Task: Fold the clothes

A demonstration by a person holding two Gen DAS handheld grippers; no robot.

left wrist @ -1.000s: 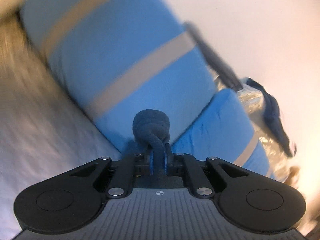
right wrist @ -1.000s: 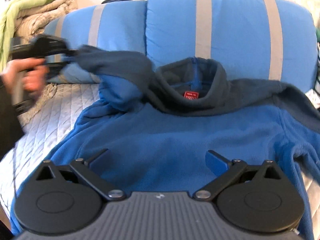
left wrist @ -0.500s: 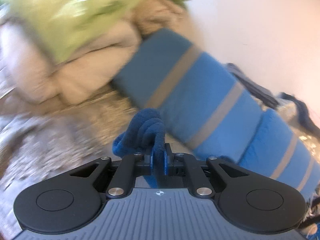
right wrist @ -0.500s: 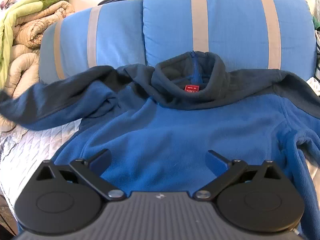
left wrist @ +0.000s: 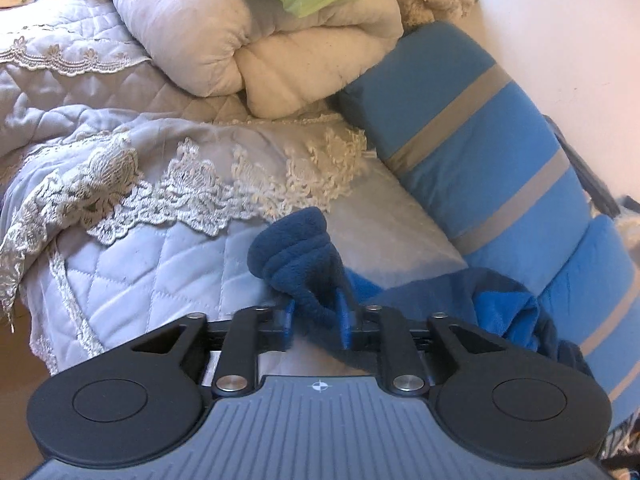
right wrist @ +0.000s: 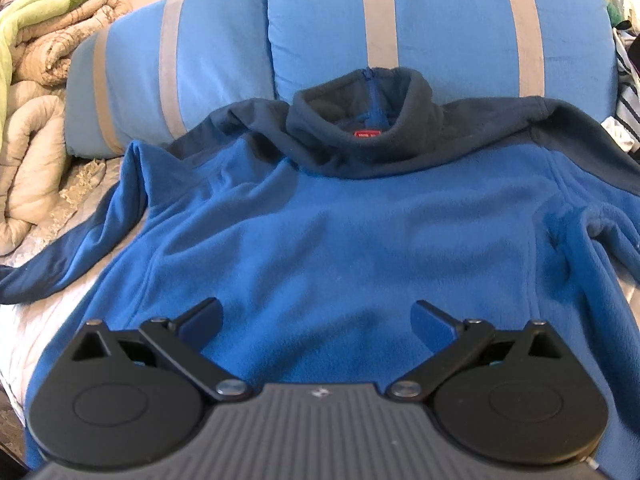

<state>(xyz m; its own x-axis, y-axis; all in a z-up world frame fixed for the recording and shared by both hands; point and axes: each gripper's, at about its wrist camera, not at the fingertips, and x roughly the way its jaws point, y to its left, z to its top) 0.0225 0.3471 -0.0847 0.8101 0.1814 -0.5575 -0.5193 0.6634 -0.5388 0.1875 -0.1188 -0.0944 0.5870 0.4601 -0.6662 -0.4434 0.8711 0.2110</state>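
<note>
One sleeve down: my left gripper (left wrist: 316,314) has carried the fleece's cuff (left wrist: 296,256) out left over the quilt (left wrist: 132,264), so that sleeve now lies straight instead of draped across the chest. Its jaws are opening, cuff still between them. My right gripper (right wrist: 316,316) hangs wide open, empty, just above the blue fleece (right wrist: 340,232) spread flat against the far pillows (right wrist: 440,28).

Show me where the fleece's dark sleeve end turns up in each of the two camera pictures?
Left wrist view: sleeve cuff bunched at lower centre, between the left gripper as its jaws open.
Right wrist view: the same sleeve trails to the far left edge.
Shared landmark: the blue striped pillow.
</note>
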